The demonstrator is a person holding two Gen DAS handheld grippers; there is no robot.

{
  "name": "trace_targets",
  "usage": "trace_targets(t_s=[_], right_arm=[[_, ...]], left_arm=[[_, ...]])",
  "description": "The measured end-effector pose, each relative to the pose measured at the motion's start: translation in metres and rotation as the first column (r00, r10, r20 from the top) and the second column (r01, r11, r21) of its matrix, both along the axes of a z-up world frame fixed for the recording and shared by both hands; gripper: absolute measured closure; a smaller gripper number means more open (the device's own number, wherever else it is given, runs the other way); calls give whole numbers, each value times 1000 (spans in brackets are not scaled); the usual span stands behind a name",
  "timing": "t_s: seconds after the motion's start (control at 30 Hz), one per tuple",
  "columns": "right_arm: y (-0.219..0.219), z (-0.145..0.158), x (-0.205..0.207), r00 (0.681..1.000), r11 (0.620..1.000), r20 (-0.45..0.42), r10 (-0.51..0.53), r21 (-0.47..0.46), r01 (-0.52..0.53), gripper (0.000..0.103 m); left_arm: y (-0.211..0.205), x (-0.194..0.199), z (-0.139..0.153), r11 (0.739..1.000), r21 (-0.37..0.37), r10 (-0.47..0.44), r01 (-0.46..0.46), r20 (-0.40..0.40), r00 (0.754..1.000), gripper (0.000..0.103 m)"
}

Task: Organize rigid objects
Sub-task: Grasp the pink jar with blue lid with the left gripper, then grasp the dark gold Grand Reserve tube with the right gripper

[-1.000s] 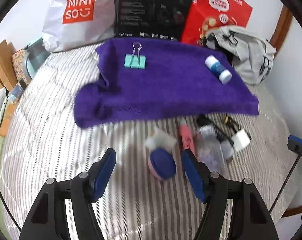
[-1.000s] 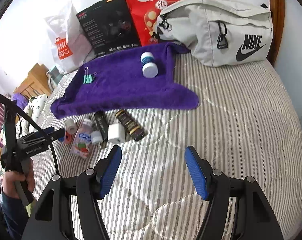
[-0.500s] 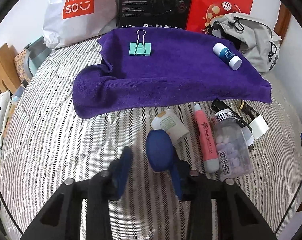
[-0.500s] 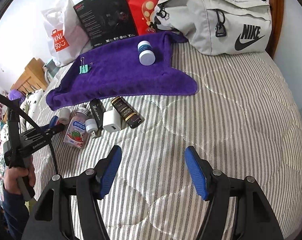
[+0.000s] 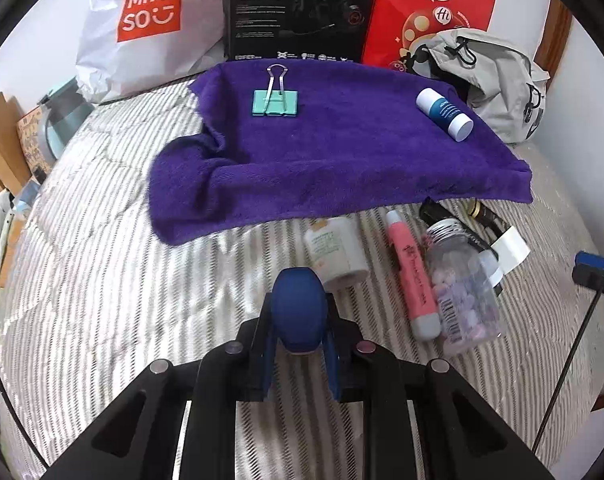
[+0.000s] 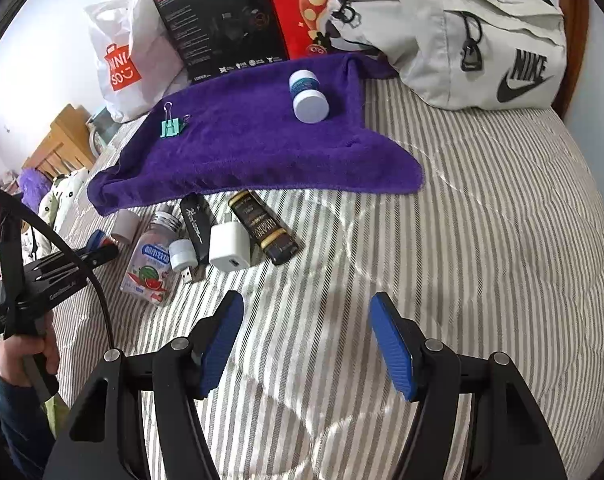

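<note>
Two items already lay on the purple towel (image 5: 342, 152) ahead of the left gripper (image 5: 300, 350), which had closed within the past second on a blue case (image 5: 299, 312) and lifted it clear of the striped bed (image 5: 102, 280). With the grasp made, carrying it forward to the towel looked the likely next step. Just right of it sat a white tube (image 5: 336, 248), a pink pen (image 5: 412, 276) and a pill bottle (image 5: 462, 292). The right gripper (image 6: 306, 344) hung wide and empty.
</note>
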State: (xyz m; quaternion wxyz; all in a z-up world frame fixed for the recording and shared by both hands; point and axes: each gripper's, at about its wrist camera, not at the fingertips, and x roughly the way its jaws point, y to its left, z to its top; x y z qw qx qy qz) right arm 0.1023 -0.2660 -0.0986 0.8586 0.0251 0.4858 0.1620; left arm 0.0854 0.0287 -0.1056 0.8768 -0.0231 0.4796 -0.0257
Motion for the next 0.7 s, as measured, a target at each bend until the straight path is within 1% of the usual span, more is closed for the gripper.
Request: trace_targets(t_s=[0.1, 0.17, 0.23, 0.37, 0.47, 0.53, 0.63, 0.7], right_arm=[[7, -2, 11, 1000, 1000, 6, 12, -10, -12, 38], [12, -4, 21, 999, 999, 18, 29, -23, -29, 38], [18, -7, 32, 998, 996, 37, 47, -72, -44, 38], [29, -18, 44, 994, 986, 25, 103, -137, -99, 38], [41, -25, 47, 988, 975, 23, 151, -169, -145, 38], [46, -27, 49, 986, 969, 35, 165, -191, -156, 38], [50, -30, 55, 983, 968, 39, 177, -188, -167, 39], [53, -32, 58, 980, 967, 59, 188, -184, -174, 40]], left_arm=[[6, -2, -2, 1000, 2, 7, -7, -9, 1000, 83], [9, -2, -2, 1000, -16, 11, -11, -7, 1000, 83], [9, -2, -2, 1000, -20, 12, -12, -9, 1000, 83], [7, -1, -2, 1000, -9, 4, -4, -9, 1000, 83], [11, -1, -2, 999, -34, 6, -7, -11, 1000, 83], [13, 0, -3, 999, -48, 6, -7, -11, 1000, 83], [12, 0, -3, 999, -52, 4, -4, -12, 1000, 83], [12, 0, -3, 999, -51, 4, -5, -13, 1000, 83]])
